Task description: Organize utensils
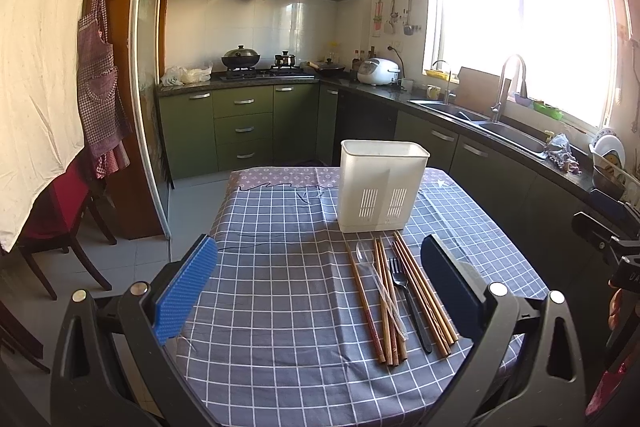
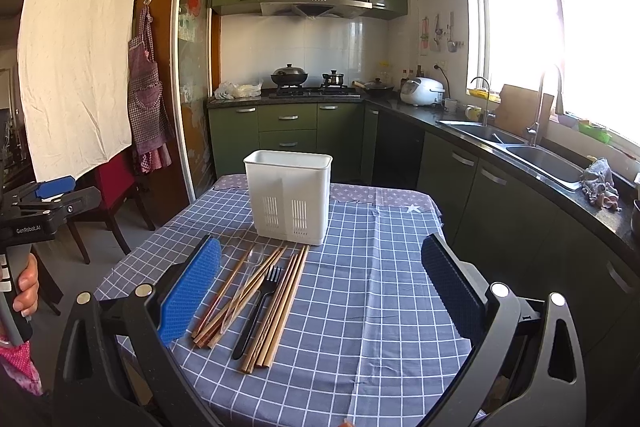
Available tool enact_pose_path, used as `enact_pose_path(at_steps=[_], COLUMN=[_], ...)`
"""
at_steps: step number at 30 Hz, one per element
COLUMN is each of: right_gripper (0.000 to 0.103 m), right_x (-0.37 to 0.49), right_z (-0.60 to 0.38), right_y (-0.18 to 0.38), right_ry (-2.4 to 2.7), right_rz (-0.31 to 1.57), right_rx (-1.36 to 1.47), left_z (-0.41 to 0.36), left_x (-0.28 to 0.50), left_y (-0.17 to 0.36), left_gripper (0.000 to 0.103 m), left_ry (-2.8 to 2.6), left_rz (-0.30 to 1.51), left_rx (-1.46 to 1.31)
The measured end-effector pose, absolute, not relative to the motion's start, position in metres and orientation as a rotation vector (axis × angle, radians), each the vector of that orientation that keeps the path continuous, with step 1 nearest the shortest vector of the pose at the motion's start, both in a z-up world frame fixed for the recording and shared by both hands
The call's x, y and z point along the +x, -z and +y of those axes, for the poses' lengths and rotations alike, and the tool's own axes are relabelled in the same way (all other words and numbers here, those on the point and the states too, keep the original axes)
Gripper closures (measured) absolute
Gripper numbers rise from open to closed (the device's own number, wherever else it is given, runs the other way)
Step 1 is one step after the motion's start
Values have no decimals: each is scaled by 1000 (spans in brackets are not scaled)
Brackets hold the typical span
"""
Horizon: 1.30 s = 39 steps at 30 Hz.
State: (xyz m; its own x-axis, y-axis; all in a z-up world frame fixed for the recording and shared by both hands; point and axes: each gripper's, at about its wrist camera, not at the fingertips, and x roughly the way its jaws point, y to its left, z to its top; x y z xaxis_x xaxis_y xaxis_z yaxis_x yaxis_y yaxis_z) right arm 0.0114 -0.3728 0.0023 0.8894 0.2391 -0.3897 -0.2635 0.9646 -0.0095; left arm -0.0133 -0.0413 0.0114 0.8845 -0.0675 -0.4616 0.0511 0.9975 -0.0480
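Utensils are laid in a loose bundle on the checked tablecloth (image 1: pixel 280 267): wooden chopsticks (image 1: pixel 424 291), a black plastic fork (image 1: pixel 404 291) and a clear plastic spoon (image 1: pixel 366 257). Seen along the left gripper (image 1: pixel 320 287), the bundle lies ahead and toward the right finger; seen along the right gripper (image 2: pixel 320 287), it lies ahead and beside the left finger. The white slotted holder (image 2: pixel 290 195) stands upright just beyond the far ends of the chopsticks. Both grippers are held wide apart and nothing is gripped.

All pieces are judged light and stiff. The chopsticks are thin, smooth and likely to roll or slip, so one would best be pinched across its shaft near mid-length, where it can be lifted level and then tipped upright. The fork would best be taken by its handle. The spoon lies tangled among the chopsticks, is hard to make out and is probably brittle, so a gentle squeeze on its handle is advised.
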Motion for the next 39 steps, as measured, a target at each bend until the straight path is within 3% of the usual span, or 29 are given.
enact_pose_path(at_steps=[30, 39], right_gripper=[4, 4], right_x=[24, 29], right_z=[-369, -369], right_y=[11, 16], right_ry=[-254, -256], right_rz=[445, 457], right_rx=[-51, -56], left_z=[-48, -53], left_x=[9, 4], left_y=[5, 0], left_gripper=[6, 6], left_ry=[24, -48], left_rz=[562, 461], left_rx=[-27, 49])
